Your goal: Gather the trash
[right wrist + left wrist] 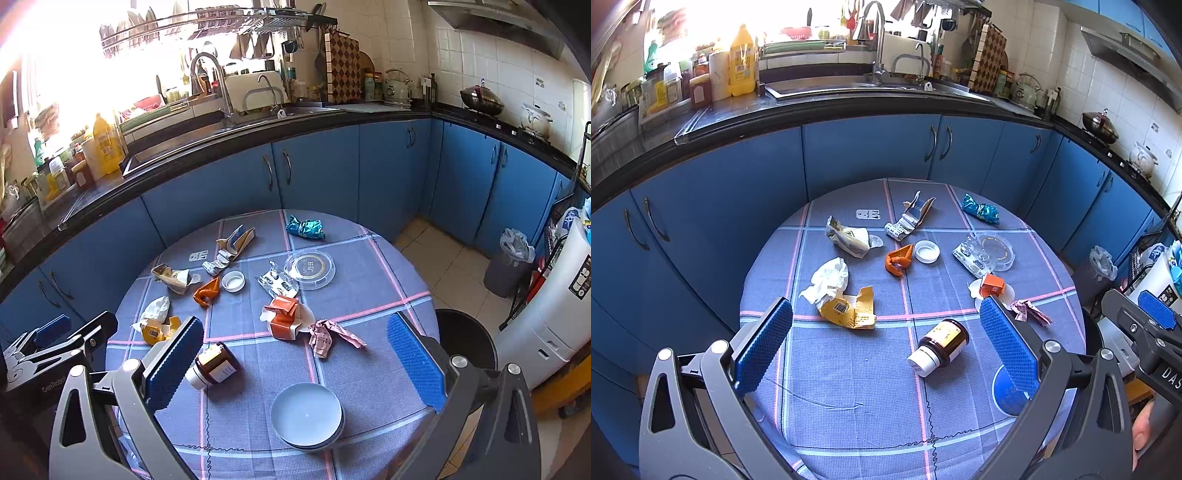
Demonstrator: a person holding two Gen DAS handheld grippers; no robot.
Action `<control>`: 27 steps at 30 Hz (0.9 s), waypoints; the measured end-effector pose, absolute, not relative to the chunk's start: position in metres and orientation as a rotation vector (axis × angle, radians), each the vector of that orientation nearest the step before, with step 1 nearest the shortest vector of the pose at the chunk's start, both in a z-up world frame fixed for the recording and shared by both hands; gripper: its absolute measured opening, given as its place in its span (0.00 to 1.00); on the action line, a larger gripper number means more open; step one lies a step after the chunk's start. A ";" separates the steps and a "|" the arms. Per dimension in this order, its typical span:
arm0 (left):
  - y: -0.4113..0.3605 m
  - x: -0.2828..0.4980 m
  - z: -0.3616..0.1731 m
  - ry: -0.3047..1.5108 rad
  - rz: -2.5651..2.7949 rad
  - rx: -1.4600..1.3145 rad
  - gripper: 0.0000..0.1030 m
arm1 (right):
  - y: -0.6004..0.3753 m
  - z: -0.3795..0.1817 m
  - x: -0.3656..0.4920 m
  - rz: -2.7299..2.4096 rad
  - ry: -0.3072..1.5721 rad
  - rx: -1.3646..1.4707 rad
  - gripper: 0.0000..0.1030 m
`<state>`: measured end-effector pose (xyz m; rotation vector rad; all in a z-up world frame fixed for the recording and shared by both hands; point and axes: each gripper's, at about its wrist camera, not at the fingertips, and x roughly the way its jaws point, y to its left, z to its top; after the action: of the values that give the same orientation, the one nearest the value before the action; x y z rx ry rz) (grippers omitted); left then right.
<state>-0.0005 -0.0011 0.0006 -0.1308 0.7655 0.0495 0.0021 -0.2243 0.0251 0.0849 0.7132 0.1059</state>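
Observation:
Trash lies scattered on a round table with a blue checked cloth (849,387) (369,369). A brown bottle (942,347) (214,365) lies on its side. A yellow carton (849,308) (157,330), white tissue (829,280), orange wrapper (897,260) (207,291), orange box (284,317), pink paper (328,336) and teal foil (304,227) lie around it. My left gripper (886,350) is open and empty above the table's near side. My right gripper (295,358) is open and empty too.
A black bin (467,339) stands just right of the table. A white bowl (306,415) sits near the front edge. A grey lined bin (511,262) stands by the blue cabinets (317,173). A white appliance (554,306) is at the right.

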 end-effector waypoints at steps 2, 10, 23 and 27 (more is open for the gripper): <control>-0.002 -0.001 0.001 0.765 0.049 -0.132 0.97 | -0.224 0.024 0.003 0.105 0.713 0.083 0.94; -0.001 0.001 0.001 0.764 0.051 -0.132 0.97 | -0.225 0.028 0.001 0.106 0.711 0.084 0.94; 0.002 -0.002 0.006 0.762 0.045 -0.138 0.97 | -0.225 0.028 0.001 0.107 0.709 0.084 0.94; 0.002 -0.002 0.006 0.763 0.044 -0.140 0.97 | -0.224 0.028 0.001 0.106 0.709 0.085 0.94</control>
<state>-0.0022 0.0018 0.0062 -0.1396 0.7631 0.0440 0.0010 -0.2243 0.0280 0.0846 0.7086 0.1059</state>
